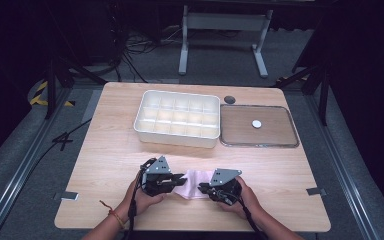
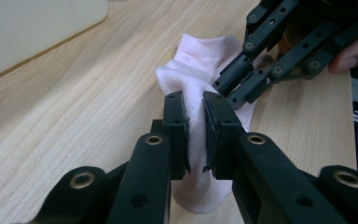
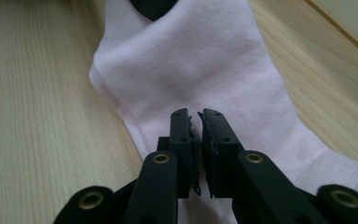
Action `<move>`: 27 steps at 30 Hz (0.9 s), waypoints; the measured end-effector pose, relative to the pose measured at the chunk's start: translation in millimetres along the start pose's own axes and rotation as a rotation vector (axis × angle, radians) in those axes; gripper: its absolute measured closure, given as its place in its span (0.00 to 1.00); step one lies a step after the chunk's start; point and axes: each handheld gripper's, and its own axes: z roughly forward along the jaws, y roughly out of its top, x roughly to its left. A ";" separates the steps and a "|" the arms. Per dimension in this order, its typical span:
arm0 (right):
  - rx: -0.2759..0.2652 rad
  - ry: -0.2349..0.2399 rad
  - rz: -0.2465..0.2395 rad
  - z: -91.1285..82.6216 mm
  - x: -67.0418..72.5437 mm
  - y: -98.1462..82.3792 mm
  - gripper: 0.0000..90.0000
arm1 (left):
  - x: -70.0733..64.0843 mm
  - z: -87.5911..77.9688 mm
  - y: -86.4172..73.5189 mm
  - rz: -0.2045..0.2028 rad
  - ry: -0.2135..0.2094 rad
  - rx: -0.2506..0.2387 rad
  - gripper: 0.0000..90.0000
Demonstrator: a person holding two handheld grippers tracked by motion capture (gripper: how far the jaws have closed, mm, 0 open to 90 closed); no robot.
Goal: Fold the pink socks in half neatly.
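Pale pink cotton, that is the sock [image 1: 194, 183] which lies on the wooden table [image 1: 110, 150], near the person's edge and between the two grippers. In the high view the left gripper [image 1: 179, 178] comes to the sock from its left end and the right gripper [image 1: 203, 188] from its right end, so the sock is stretched flat between them.

In the left gripper view the jaws are closed on a raised fold of the sock [image 2: 200, 126]: the fabric stands up as a thin ridge between the two black pads, and the rest of the sock spreads on the table before and behind the jaws. The other gripper [image 2: 235, 86] appears farther off in this view, with its fingers down on the far part of the sock (a fingertip of the person shows beside it).

In the right gripper view the jaws stand almost together above the near part of the sock [image 3: 205, 70], with a very narrow gap between the pads. I cannot tell if they pinch any fabric there. The ribbed cuff of the sock lies to the right of these jaws.

Farther back on the table stand a white divided box [image 1: 152, 134] and, just beside it on the right, a flat tray [image 1: 240, 142] with a small white disc [image 1: 256, 123] in it.
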 end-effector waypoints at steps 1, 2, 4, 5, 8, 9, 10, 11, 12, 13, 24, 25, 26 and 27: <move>0.000 -0.002 -0.004 1.2 0.4 0.9 0.92 | 0.0 -0.6 0.2 0.001 0.001 0.000 0.89; -0.001 0.000 -0.002 2.1 1.1 1.8 0.92 | -0.2 -1.3 0.5 -0.003 0.000 0.002 0.89; -0.002 0.004 0.003 3.2 1.5 2.6 0.92 | -0.4 -1.5 0.6 -0.003 0.002 0.000 0.89; -0.004 0.006 0.000 4.3 1.3 3.6 0.92 | -0.4 -1.7 0.7 0.000 0.003 -0.003 0.89; -0.006 0.008 -0.002 6.7 1.5 5.4 0.92 | 0.0 -2.8 0.7 0.000 0.007 -0.001 0.89; -0.008 0.005 -0.002 7.0 1.8 5.4 0.92 | 0.4 -2.7 0.6 0.000 0.007 -0.007 0.89; -0.012 0.002 -0.002 7.0 2.3 5.2 0.90 | 0.8 -3.2 0.4 -0.002 0.009 -0.002 0.89; -0.018 0.000 -0.003 6.8 2.6 4.7 0.87 | 1.4 -3.8 0.3 0.000 0.010 0.001 0.89; -0.022 0.002 -0.001 6.0 2.0 4.6 0.85 | 1.7 -4.6 0.4 0.002 0.013 0.008 0.89; -0.027 0.002 -0.005 5.0 1.4 4.6 0.85 | 1.7 -4.8 0.2 -0.001 0.014 0.008 0.89; -0.059 -0.014 0.026 -4.1 -7.6 5.4 0.88 | 2.4 -3.7 0.0 -0.006 0.003 -0.003 0.89; -0.053 -0.008 0.023 -1.0 -6.6 5.6 0.89 | 1.4 -3.5 0.7 -0.007 0.002 -0.001 0.89; -0.042 -0.003 0.017 1.8 -5.1 5.7 0.90 | 0.8 -3.0 1.2 -0.004 0.001 -0.004 0.89; -0.034 0.002 0.008 4.0 -3.9 5.4 0.90 | 0.2 -3.1 1.8 -0.004 -0.001 -0.002 0.89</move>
